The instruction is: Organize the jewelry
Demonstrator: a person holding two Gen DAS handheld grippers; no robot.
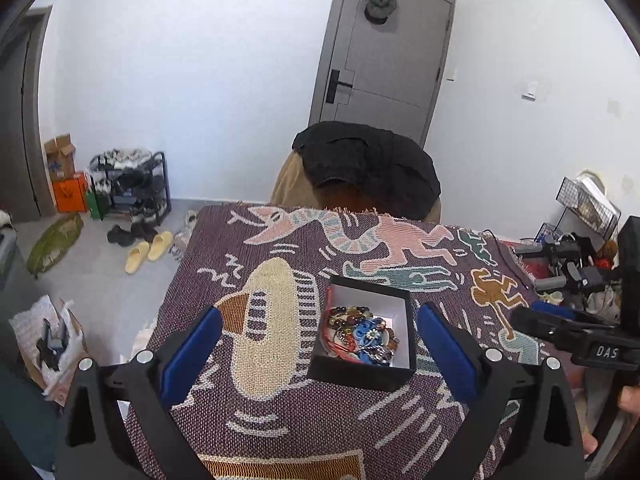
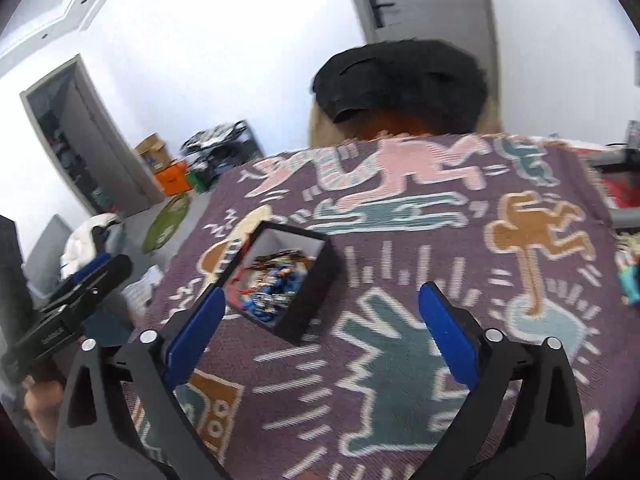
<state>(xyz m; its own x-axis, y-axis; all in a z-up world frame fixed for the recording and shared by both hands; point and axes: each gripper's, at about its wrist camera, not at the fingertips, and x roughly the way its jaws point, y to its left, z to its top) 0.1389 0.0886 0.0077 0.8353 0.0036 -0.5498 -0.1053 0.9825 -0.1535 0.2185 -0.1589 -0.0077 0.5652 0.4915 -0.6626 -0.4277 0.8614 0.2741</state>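
Right now both tongs, the left tongs (image 1: 320, 336) and right tongs (image 2: 320, 320), are wide apart and hold nothing, and the small black box (image 1: 362, 334) of tangled beads (image 1: 360, 332) on the blanket-covered counter (image 1: 280, 420) looks light and stiff, so grip its side walls.

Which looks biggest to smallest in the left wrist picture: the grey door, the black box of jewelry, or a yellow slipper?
1. Grey door, biggest, though it is far away.
2. Black box, which looks large partly because it is near the camera.
3. Yellow slipper, smallest, but it lies farther off on the floor.
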